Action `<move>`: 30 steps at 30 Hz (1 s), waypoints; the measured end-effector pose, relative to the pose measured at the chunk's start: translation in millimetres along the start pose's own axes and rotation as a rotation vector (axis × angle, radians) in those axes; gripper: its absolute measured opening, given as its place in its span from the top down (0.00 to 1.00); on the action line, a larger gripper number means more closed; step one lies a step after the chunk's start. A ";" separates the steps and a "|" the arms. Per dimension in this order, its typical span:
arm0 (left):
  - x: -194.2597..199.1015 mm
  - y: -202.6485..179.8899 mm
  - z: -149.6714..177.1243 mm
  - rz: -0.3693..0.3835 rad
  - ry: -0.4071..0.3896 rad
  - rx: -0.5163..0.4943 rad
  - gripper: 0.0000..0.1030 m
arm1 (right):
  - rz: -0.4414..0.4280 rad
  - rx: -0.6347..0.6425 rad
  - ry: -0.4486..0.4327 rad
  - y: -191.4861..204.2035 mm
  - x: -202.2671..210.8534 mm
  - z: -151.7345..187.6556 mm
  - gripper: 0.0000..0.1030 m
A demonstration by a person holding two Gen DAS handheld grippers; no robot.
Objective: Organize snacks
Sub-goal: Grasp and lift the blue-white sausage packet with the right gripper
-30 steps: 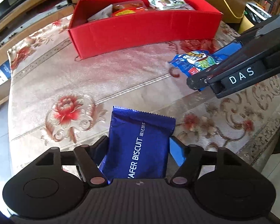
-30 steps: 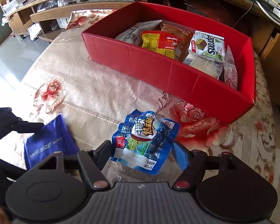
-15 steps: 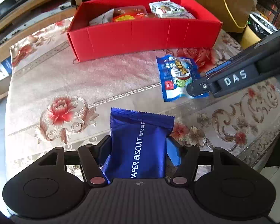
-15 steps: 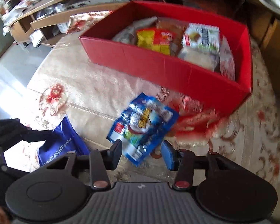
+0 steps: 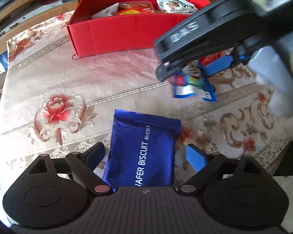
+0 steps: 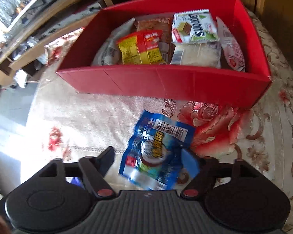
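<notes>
Now both tongs stand wide, each straddling a packet that lies flat on the cloth (image 5: 111,72). My left gripper (image 5: 144,156) has just been opening; the wafer pack (image 5: 144,152) sits between its fingers with cloth showing either side, so nothing is pinched. My right gripper (image 6: 148,159) has also just been opening. The blue pouch (image 6: 156,154) lies between its fingers, barcode end away from me. The right blue pad overlaps the pouch's edge in the right wrist view, but I judge no squeeze (frame is blurred, so light contact cannot be ruled out).

Why so: straddling lengthwise puts each packet's long edges under the pads, ready for a pinch and carry to the box (image 6: 166,81).

Room: in the right view the box is at 12 o'clock, near wall facing me, pouch just short of it. Box holds several packets, mostly toward 1 o'clock; the floor at 11 o'clock looks barest. Near wall must be cleared on the way in.

In the left view the right tool crosses at 2 o'clock, between my left gripper and the box's right half. The 11 o'clock lane over bare cloth is free.
</notes>
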State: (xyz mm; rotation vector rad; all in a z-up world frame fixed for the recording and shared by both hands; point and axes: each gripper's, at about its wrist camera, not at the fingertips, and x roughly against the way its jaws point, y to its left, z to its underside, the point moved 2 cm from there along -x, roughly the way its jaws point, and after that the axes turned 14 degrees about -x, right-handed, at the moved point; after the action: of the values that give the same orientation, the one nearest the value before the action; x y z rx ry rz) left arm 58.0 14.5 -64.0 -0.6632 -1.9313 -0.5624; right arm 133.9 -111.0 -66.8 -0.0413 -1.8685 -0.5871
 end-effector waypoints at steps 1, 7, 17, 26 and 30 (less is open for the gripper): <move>-1.5 0.7 0.1 -0.011 0.003 0.001 0.08 | 0.008 -0.006 -0.003 3.1 -6.9 0.3 0.02; 1.1 2.8 2.1 0.005 -0.006 0.008 0.07 | 0.056 0.053 -0.042 15.8 -15.5 4.9 0.04; 9.0 12.0 1.2 0.022 -0.031 0.058 0.05 | 0.064 0.176 -0.014 -15.4 9.1 12.3 0.51; 0.5 5.1 -1.3 0.008 0.003 0.037 0.04 | 0.038 0.146 -0.037 -26.3 17.0 2.2 0.51; 1.3 1.1 -4.0 0.024 -0.003 0.025 0.04 | 0.008 0.152 -0.023 -17.0 16.8 2.1 0.31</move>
State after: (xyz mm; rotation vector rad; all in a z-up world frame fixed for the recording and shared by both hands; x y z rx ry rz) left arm 60.8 13.0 -61.0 -0.6701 -1.9278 -0.5219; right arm 120.5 -129.2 -58.8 0.0443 -1.9290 -0.4395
